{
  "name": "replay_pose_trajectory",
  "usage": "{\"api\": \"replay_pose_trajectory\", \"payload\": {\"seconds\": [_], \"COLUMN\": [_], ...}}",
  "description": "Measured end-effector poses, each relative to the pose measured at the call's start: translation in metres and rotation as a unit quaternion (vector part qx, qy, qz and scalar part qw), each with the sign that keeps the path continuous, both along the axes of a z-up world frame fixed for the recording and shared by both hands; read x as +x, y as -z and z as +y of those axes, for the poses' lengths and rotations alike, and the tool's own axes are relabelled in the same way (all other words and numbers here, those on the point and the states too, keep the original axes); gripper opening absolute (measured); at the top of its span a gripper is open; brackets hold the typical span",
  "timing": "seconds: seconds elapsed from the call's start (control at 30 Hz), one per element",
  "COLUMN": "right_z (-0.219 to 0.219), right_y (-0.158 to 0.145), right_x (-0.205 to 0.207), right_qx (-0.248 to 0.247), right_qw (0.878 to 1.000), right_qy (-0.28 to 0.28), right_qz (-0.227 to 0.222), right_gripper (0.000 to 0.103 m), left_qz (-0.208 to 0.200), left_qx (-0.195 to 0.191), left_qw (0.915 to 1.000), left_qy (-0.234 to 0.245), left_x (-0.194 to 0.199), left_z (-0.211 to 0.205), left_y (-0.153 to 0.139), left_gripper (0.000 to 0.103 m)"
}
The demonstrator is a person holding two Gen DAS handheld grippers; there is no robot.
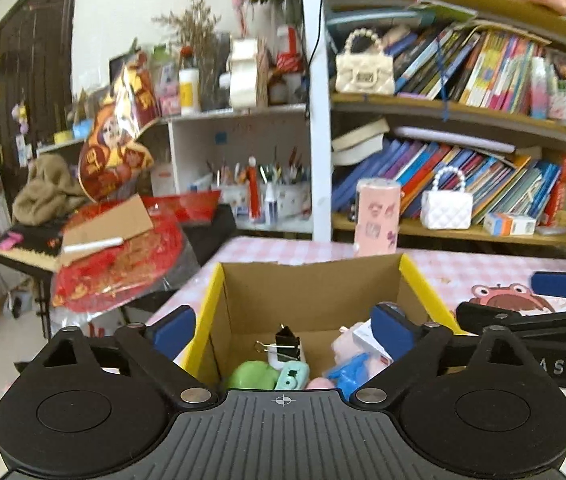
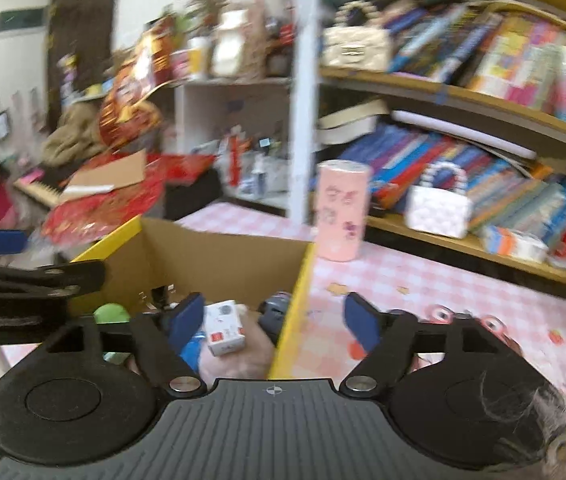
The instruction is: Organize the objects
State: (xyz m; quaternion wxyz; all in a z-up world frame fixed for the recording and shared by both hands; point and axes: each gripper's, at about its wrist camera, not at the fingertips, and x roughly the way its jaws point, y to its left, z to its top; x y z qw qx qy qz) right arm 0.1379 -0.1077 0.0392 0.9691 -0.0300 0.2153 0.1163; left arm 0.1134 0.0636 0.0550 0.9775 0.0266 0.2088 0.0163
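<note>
Left wrist view: counter [image 1: 463, 268] in pink check cloth; bookshelf [image 1: 459, 108] behind it, a pink tin [image 1: 377, 216] at the back edge; a cluttered keyboard stand off to the left. The box [image 1: 315, 300], cardboard with yellow rims, sits open at the counter's left corner; inside lie a binder clip [image 1: 285, 344], green lump [image 1: 253, 376], mint toy [image 1: 293, 374] and blue toy [image 1: 349, 374]. Left gripper [image 1: 283, 330] jaws wide apart, empty; one pad outside the left wall, the other over the inside. The right gripper [image 1: 523, 320] shows beside the box.

Right wrist view, blurred: same counter [image 2: 423, 280] and tin [image 2: 341, 210]; right gripper [image 2: 275, 322] jaws wide apart, holding nothing, straddling the box's [image 2: 211, 252] right wall; a small white carton [image 2: 225, 326] inside, just beside the left pad; bare cloth right of the box.
</note>
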Motion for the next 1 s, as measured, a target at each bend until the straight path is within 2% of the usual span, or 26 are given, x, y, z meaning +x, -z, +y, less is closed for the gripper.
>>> {"api": "replay_pose_trajectory", "payload": {"seconds": [0.2, 0.3, 0.6, 1.0], "right_z": [-0.014, -0.020, -0.029, -0.043], "right_y": [0.005, 0.013, 0.045, 0.066], "right_x": [-0.033, -0.051, -0.109, -0.162], "right_qx": [0.019, 0.029, 0.024, 0.017], "right_qw": [0.997, 0.994, 0.982, 0.964], "right_qy": [0.071, 0.098, 0.164, 0.240], "right_qz": [0.010, 0.029, 0.090, 0.116], "right_gripper": [0.086, 0.086, 0.087, 0.091], "left_qz": [0.009, 0.028, 0.080, 0.120], "left_qx": [-0.004, 0.001, -0.010, -0.006], "left_qw": [0.9999, 0.9996, 0.9962, 0.9899], "left_qy": [-0.004, 0.000, 0.035, 0.076], "left_x": [-0.031, -0.043, -0.074, -0.096], "left_z": [-0.001, -0.004, -0.016, -0.029], "left_y": [0.008, 0.019, 0.047, 0.065], "left_gripper": [0.101, 0.101, 0.101, 0.101]}}
